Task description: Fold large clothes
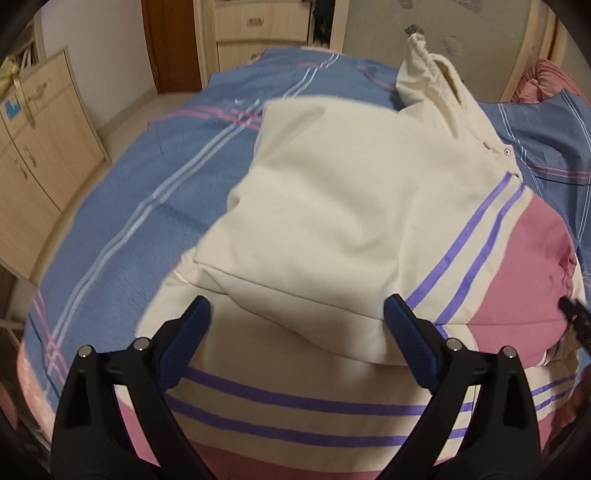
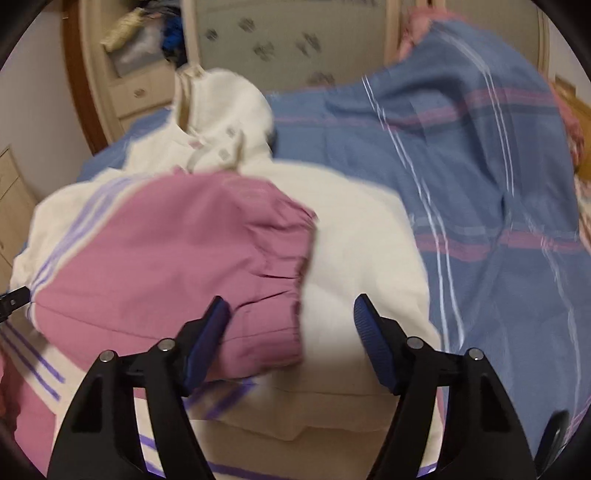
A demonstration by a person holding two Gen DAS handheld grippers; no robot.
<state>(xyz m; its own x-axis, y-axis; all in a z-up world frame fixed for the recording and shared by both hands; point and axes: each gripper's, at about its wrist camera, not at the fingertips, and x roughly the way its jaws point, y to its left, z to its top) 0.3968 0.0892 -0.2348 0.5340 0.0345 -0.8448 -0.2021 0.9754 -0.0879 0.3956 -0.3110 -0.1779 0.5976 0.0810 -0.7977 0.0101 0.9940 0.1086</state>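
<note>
A cream jacket point(image 1: 332, 192) with pink panels and purple stripes lies on the blue plaid bedsheet point(image 1: 129, 206), its hood point(image 1: 424, 77) toward the headboard. A cream sleeve is folded across the body. My left gripper point(image 1: 298, 306) hangs open just above that fold, with nothing between its pads. In the right wrist view a pink sleeve point(image 2: 177, 258) with a gathered cuff lies folded over the cream body. My right gripper point(image 2: 291, 305) is open over the cuff edge and the pads do not press on it. Each gripper's tip shows at the edge of the other's view.
A light wooden cabinet point(image 1: 37, 147) stands left of the bed, and a chest of drawers point(image 1: 255, 33) and a brown door point(image 1: 170, 44) stand behind it. A patterned headboard point(image 1: 461, 37) and a pink pillow point(image 1: 546, 77) are at the far right. The sheet point(image 2: 480, 184) is bunched up on the right.
</note>
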